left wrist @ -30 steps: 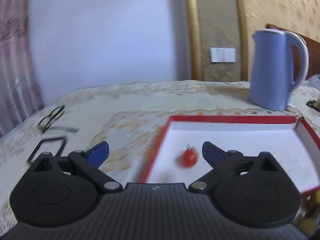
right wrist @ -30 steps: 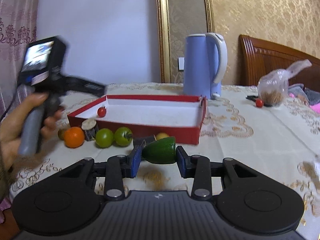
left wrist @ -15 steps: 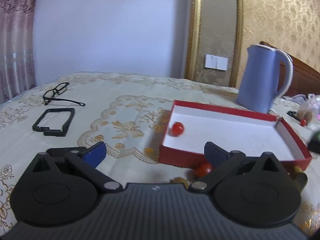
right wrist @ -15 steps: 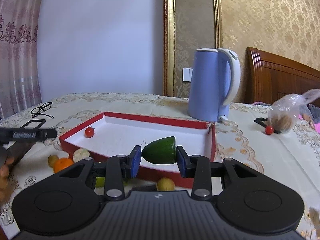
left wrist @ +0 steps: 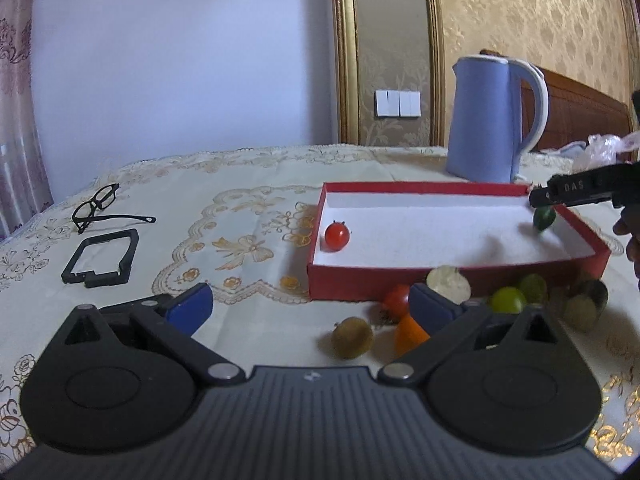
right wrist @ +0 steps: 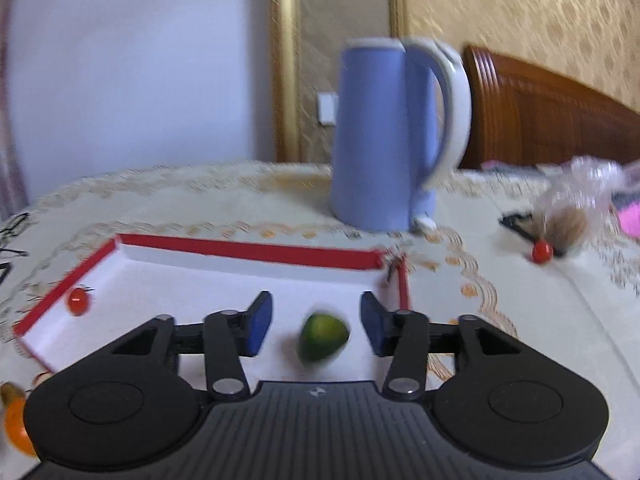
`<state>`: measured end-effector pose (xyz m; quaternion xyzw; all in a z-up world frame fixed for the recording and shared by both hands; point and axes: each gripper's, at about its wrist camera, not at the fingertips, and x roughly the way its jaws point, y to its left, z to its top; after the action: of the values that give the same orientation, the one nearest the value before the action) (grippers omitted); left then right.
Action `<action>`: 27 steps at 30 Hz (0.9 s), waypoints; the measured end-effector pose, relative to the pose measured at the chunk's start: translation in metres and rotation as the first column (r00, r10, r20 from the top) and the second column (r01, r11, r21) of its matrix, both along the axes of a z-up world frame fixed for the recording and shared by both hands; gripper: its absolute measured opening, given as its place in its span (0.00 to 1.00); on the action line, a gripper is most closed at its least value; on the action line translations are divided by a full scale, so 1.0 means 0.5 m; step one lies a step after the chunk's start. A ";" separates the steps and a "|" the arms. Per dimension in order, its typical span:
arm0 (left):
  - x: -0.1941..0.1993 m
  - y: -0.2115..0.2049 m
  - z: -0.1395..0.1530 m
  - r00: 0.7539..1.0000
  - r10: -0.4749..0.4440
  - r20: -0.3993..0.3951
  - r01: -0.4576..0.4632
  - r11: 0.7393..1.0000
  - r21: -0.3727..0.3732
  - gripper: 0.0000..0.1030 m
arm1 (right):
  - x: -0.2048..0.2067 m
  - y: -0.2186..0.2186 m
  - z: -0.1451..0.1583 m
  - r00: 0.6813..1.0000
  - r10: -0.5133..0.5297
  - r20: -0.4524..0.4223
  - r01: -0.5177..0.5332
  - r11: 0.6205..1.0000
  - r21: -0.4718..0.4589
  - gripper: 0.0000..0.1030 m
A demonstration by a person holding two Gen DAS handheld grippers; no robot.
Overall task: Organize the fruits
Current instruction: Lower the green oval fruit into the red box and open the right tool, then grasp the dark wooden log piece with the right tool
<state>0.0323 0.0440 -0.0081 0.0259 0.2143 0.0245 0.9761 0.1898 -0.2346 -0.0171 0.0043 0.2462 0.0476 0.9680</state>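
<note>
My right gripper (right wrist: 316,326) hangs over the right end of the red-walled white box (right wrist: 248,250), and its jaws are opening. The green fruit (right wrist: 322,336) is between the blue pads, touching neither, blurred as it drops. In the left wrist view that fruit (left wrist: 544,218) shows just under the right gripper's fingers (left wrist: 576,192) by the box's right wall (left wrist: 584,236). A cherry tomato (left wrist: 337,236) lies in the box's left end. My left gripper (left wrist: 308,308) is open and holds nothing, low over the cloth in front of the box.
Loose fruit lies before the box: a brown kiwi (left wrist: 353,337), an orange (left wrist: 410,332), a red tomato (left wrist: 397,299), a green tomato (left wrist: 508,300) and others. A blue kettle (left wrist: 490,120) stands behind. Glasses (left wrist: 100,208) and a black frame (left wrist: 102,256) lie left. A plastic bag (right wrist: 576,208) sits right.
The right gripper carried the green fruit forward over the box and its jaws parted, letting the fruit go. The left gripper drew back from the box, so the loose fruit now shows.
</note>
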 end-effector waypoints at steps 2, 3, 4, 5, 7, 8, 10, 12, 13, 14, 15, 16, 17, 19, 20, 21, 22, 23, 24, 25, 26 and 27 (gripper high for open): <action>-0.002 0.001 -0.003 1.000 -0.011 -0.009 0.011 1.000 0.011 1.00 | -0.013 -0.006 -0.001 1.000 -0.019 -0.001 0.019 1.000 0.006 0.68; -0.004 0.001 -0.005 1.000 -0.014 -0.013 0.014 1.000 0.021 1.00 | -0.025 -0.009 0.001 1.000 -0.027 0.002 0.027 1.000 0.012 0.71; -0.006 0.001 -0.007 1.000 -0.016 -0.016 0.017 0.999 0.032 1.00 | -0.039 -0.012 0.003 0.999 -0.035 0.006 0.035 0.999 0.018 0.81; -0.009 0.003 -0.009 1.000 -0.024 -0.016 0.024 0.999 0.039 1.00 | -0.056 -0.015 0.006 0.999 -0.039 0.008 0.039 0.999 0.023 0.90; -0.016 0.007 -0.013 0.999 -0.049 -0.018 0.050 0.998 0.045 1.00 | -0.096 -0.018 0.010 0.999 -0.050 0.019 0.050 0.998 0.033 0.97; -0.019 0.009 -0.015 0.998 -0.059 -0.020 0.059 0.997 0.049 1.00 | -0.124 -0.018 0.011 0.997 -0.060 0.038 0.059 0.998 0.037 0.98; -0.025 0.011 -0.019 0.998 -0.064 -0.021 0.065 0.996 0.064 1.00 | -0.176 -0.019 0.010 0.994 -0.074 0.083 0.070 0.997 0.045 0.99; -0.029 0.012 -0.020 0.997 -0.069 -0.020 0.070 0.995 0.075 1.00 | -0.226 -0.024 0.001 0.989 -0.028 0.144 0.020 0.998 0.055 0.99; -0.030 0.011 -0.019 0.997 -0.075 -0.023 0.077 0.994 0.073 1.00 | -0.251 -0.025 -0.007 0.984 0.013 0.175 -0.021 0.999 0.048 0.99; -0.032 0.010 -0.019 0.996 -0.086 -0.027 0.088 0.994 0.068 1.00 | -0.273 -0.022 -0.016 0.979 0.043 0.198 -0.049 0.998 0.026 0.99; -0.034 0.007 -0.019 0.995 -0.098 -0.030 0.100 0.993 0.064 1.00 | -0.286 -0.019 -0.022 0.976 0.052 0.212 -0.053 0.999 0.001 0.99; -0.037 0.002 -0.019 0.993 -0.113 -0.032 0.114 0.991 0.062 1.00 | -0.299 -0.016 -0.029 0.972 0.055 0.227 -0.049 0.998 -0.035 0.99; -0.041 -0.004 -0.020 0.992 -0.126 -0.031 0.128 0.989 0.068 1.00 | -0.306 -0.014 -0.034 0.971 0.059 0.233 -0.044 0.997 -0.069 0.99; -0.048 -0.020 -0.022 0.990 -0.141 -0.019 0.142 0.986 0.089 1.00 | -0.314 -0.014 -0.038 0.971 0.071 0.226 -0.052 0.994 -0.092 0.99; -0.050 -0.028 -0.024 0.989 -0.148 -0.014 0.148 0.984 0.099 1.00 | -0.313 -0.015 -0.039 0.973 0.081 0.214 -0.066 0.995 -0.080 0.99; -0.052 -0.034 -0.026 0.988 -0.152 -0.011 0.152 0.982 0.108 1.00 | -0.311 -0.017 -0.041 0.977 0.092 0.193 -0.082 0.995 -0.054 0.99; -0.052 -0.038 -0.027 0.988 -0.152 -0.009 0.152 0.982 0.112 1.00 | -0.309 -0.018 -0.044 0.980 0.095 0.176 -0.091 0.995 -0.030 0.99; -0.051 -0.040 -0.028 0.989 -0.148 -0.008 0.148 0.982 0.115 1.00 | -0.306 -0.018 -0.049 0.981 0.096 0.168 -0.095 0.995 -0.017 0.99; -0.051 -0.040 -0.028 0.989 -0.145 -0.008 0.145 0.983 0.115 1.00 | -0.309 -0.016 -0.054 0.981 0.100 0.165 -0.099 0.995 -0.013 0.99; -0.049 -0.040 -0.028 0.989 -0.145 -0.010 0.145 0.983 0.116 1.00 | -0.308 -0.013 -0.059 0.981 0.107 0.164 -0.105 0.994 -0.022 0.99; -0.048 -0.040 -0.029 0.989 -0.147 -0.013 0.147 0.982 0.117 1.00 | -0.305 -0.008 -0.064 0.980 0.113 0.163 -0.109 0.993 -0.038 0.99; -0.048 -0.041 -0.030 0.989 -0.146 -0.015 0.146 0.982 0.119 1.00 | -0.304 0.000 -0.068 0.980 0.120 0.158 -0.112 0.992 -0.058 0.99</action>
<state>0.0085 0.0236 -0.0231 0.1002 0.2128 -0.0344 0.9713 0.0377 -0.2347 -0.0511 -0.0377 0.1679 0.0982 0.9802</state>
